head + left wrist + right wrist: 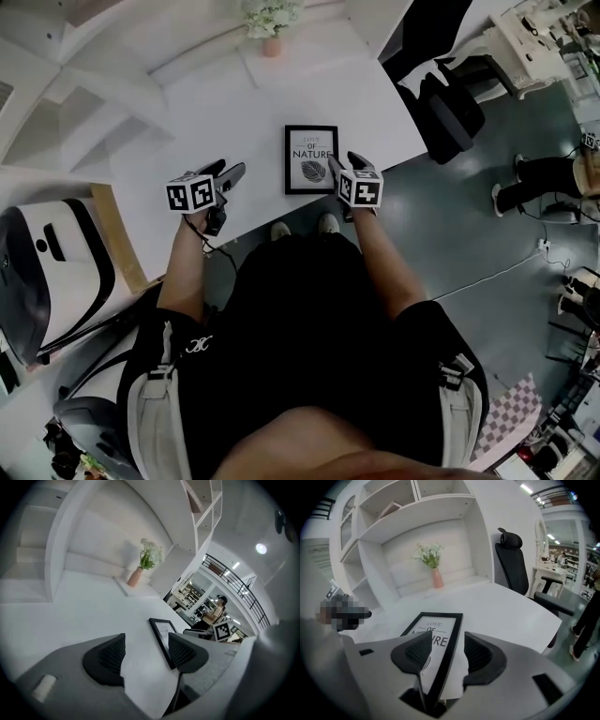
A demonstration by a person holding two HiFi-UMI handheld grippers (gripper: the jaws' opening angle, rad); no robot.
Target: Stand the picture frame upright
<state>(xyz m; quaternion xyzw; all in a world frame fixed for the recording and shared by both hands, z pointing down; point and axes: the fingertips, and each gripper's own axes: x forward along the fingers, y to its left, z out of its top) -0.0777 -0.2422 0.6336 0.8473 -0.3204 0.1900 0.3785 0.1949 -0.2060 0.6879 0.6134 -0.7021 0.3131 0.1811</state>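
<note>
Picture frame (311, 159): lies flat, face up, by near edge of bench (216, 112). Right gripper (345, 163) jaws apart, straddling its right rail; left gripper (228, 171) jaws apart, empty, leftward. Could skid off near edge if clamped shallowly, then tipped.

Both forearms reach forward. The left gripper (232, 175) lies left of the picture frame (310, 150), jaws apart and empty. The right gripper (345, 164) has its jaws apart, straddling the frame's right edge.
</note>
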